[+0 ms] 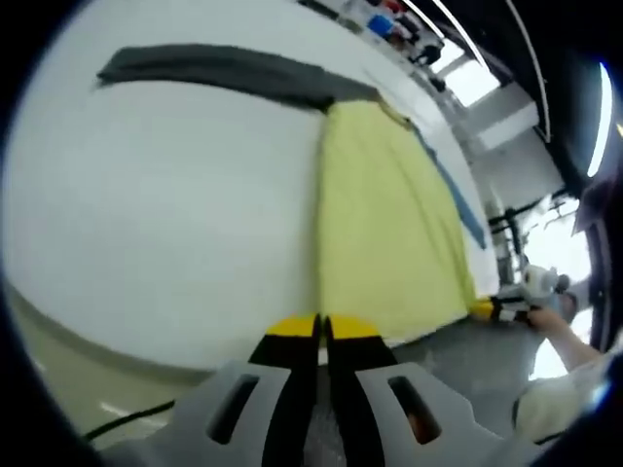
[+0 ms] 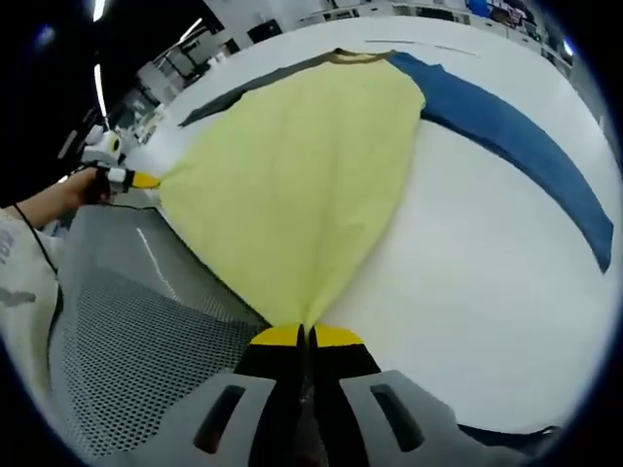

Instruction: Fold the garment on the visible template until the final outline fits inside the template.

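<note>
Now | left tongs (image 1: 320, 329) and right tongs (image 2: 303, 336) each clamp a hem corner of the yellow garment (image 2: 292, 165), stretched over the white bench (image 2: 487, 292) toward 12 o'clock | risk: uneven pull could slip a corner, skewing the fold.

Bare white table (image 1: 165, 214) lies open beside the yellow garment (image 1: 384, 224); a grey mesh surface (image 2: 136, 331) borders its near edge.

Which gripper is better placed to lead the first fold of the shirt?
Neither clearly: left gripper and right gripper each pinch a hem corner of the yellow long-sleeved shirt; probably move both together.
</note>
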`<move>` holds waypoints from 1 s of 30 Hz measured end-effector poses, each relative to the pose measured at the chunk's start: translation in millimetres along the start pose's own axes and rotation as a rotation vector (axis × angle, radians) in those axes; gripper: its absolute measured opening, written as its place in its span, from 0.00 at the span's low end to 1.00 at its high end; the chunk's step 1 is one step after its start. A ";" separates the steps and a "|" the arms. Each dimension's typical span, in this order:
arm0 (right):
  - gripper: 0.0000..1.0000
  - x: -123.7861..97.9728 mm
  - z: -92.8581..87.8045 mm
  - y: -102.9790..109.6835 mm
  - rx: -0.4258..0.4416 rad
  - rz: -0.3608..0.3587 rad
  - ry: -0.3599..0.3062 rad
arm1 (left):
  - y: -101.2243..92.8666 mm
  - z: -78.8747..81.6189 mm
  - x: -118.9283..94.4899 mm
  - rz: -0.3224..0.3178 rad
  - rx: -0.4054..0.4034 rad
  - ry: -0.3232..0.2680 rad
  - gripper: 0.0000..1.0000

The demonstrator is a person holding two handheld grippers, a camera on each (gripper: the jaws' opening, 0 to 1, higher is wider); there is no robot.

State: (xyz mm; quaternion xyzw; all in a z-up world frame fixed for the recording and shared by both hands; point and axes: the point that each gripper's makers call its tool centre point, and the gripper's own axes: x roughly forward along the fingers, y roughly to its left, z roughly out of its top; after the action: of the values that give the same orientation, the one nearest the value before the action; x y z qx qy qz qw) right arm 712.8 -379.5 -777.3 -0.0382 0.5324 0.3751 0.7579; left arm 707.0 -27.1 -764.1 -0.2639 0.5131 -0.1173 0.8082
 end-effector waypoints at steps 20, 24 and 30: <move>0.03 6.3 -7.9 0.5 0.107 0.061 0.072 | 18.4 -17.0 -0.8 0.074 0.032 0.079 0.00; 0.03 5.5 -9.3 1.8 0.116 0.064 0.080 | 19.1 -21.0 0.1 0.085 0.044 0.097 0.00; 0.03 4.4 -10.6 1.5 0.106 0.054 0.075 | 19.1 -22.6 0.2 0.086 0.059 0.099 0.00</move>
State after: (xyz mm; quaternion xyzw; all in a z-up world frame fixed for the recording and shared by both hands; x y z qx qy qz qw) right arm 704.3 -380.9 -785.0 0.0025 0.5805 0.3649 0.7279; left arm 685.4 -18.2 -782.3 -0.2118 0.5595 -0.1104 0.7937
